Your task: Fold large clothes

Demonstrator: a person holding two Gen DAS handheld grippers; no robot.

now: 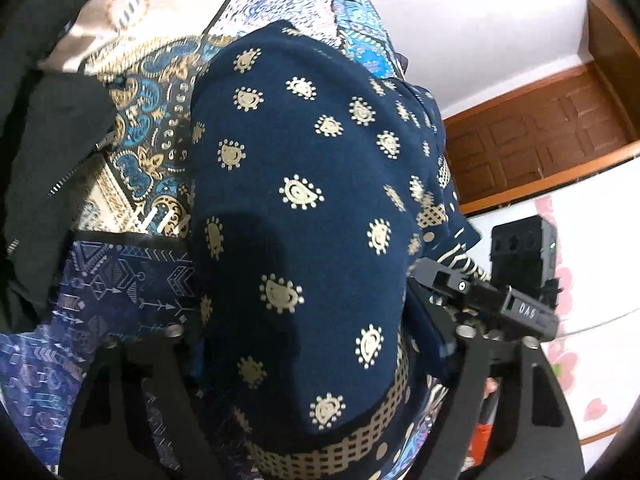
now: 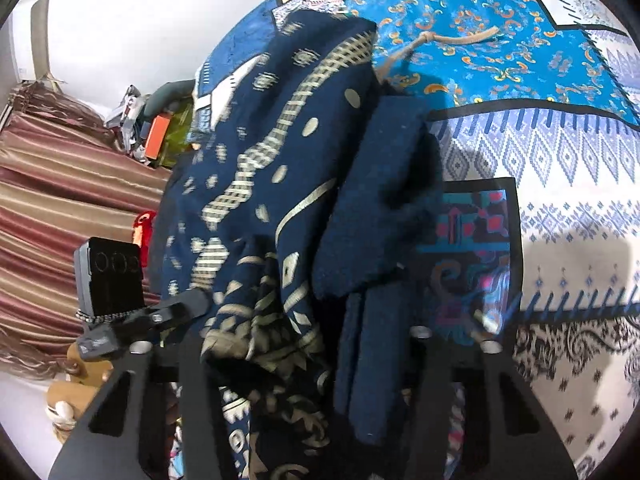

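Note:
A large navy garment (image 1: 312, 200) with cream paisley print and a checked cream border hangs over my left gripper (image 1: 304, 360) and hides its fingertips; the jaws look closed on the cloth. The same garment (image 2: 280, 184) shows bunched and draped in the right wrist view, with a plain navy fold (image 2: 372, 208) on top. My right gripper (image 2: 304, 380) is buried in this cloth and looks shut on it. Both hold the garment above a patterned bedspread (image 2: 540, 152).
A black zipped jacket (image 1: 44, 152) lies at the left. The other gripper's body (image 1: 496, 304) is close at the right. A wooden door (image 1: 540, 136) and striped curtains (image 2: 60, 200) stand beyond. A cream cord (image 2: 448, 40) lies on the bedspread.

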